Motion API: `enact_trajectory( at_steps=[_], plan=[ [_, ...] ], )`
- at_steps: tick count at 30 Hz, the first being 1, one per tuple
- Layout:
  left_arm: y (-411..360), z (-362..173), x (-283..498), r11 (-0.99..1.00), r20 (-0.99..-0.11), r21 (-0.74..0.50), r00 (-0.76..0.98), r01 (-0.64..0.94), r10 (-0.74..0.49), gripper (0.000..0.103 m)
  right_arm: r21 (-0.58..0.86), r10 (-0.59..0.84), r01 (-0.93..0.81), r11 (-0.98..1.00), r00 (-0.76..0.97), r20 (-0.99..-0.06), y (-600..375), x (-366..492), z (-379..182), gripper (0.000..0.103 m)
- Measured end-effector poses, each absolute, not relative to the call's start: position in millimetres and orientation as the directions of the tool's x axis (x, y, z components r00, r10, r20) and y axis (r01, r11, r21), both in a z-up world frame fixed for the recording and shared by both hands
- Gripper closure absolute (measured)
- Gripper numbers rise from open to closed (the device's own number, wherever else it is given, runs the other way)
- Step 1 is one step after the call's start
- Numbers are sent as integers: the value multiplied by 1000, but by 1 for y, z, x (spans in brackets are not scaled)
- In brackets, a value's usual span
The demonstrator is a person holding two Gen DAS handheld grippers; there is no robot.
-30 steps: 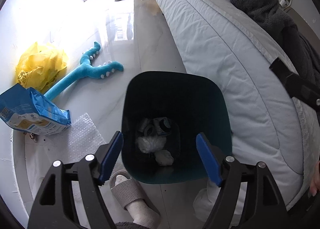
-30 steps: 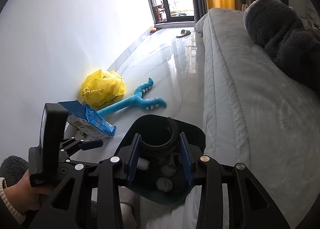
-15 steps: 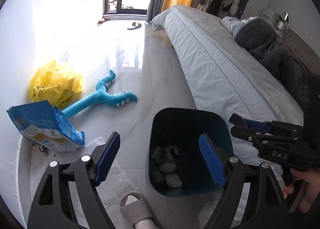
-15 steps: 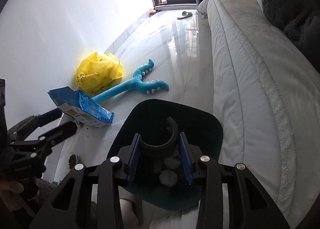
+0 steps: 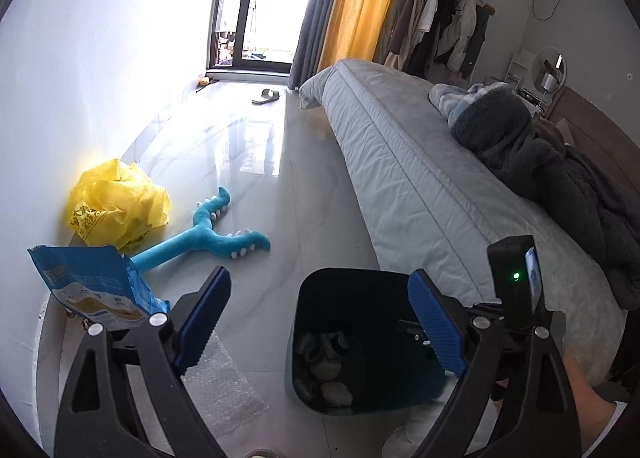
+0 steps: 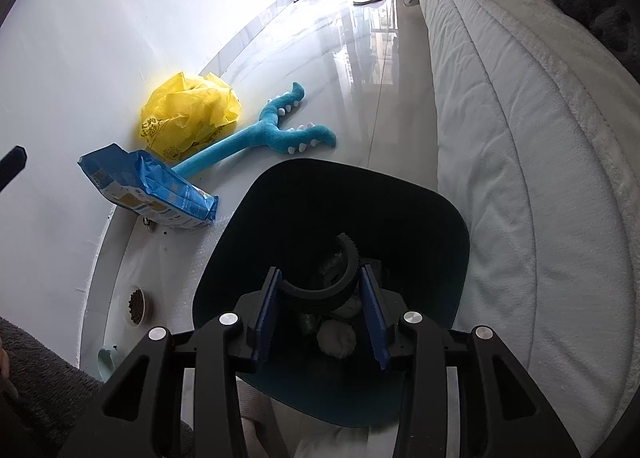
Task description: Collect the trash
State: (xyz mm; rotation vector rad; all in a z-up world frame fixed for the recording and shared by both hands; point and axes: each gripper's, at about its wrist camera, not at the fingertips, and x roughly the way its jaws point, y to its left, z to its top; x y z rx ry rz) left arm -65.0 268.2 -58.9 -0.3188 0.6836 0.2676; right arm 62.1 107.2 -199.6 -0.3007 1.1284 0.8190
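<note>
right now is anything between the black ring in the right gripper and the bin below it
Nothing visible. The right gripper holds the black ring directly over the open mouth of the dark bin; only trash already inside lies beneath it.

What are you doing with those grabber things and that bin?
Trash is being picked up off the bedroom floor. The right gripper is over the dark bin, its jaws shut on a curved black ring. Crumpled wads already lie at the bottom of the bin. The left gripper is open and holds nothing. A blue bag and a yellow plastic bag are on the floor by the wall.
</note>
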Motion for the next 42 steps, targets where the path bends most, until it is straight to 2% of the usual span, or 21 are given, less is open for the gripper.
enact_trajectory(
  at_steps=[6,8,11,16,21,30,34,42],
  plan=[
    [267,-42,-74,916,-604,-224,785,-334,139,6,175,407,-708,684,171,-897,106,63,-204,59],
    [265,-37,-76,915,-599,-230,789,-331,135,6,175,404,-704,688,171,-899,104,63,-205,48],
    [256,-30,-75,925,-585,-223,801,-309,126,5,178,396,-699,692,162,-904,101,62,-208,41],
    [243,-19,-76,934,-568,-234,818,-271,96,4,181,398,-695,695,163,-903,90,57,-205,37],
    [228,-7,-87,936,-543,-203,829,-288,137,4,161,440,-707,689,231,-868,71,46,-172,29],
    [190,-3,-108,952,-551,-125,818,-279,167,3,114,491,-692,713,377,-785,11,24,-109,15],
    [178,1,-116,952,-550,-145,822,-269,148,3,97,498,-664,742,448,-743,-21,13,-81,7],
    [149,31,-135,968,-505,-99,850,-230,151,3,59,488,-581,812,619,-615,-100,-24,-15,3]
  ],
)
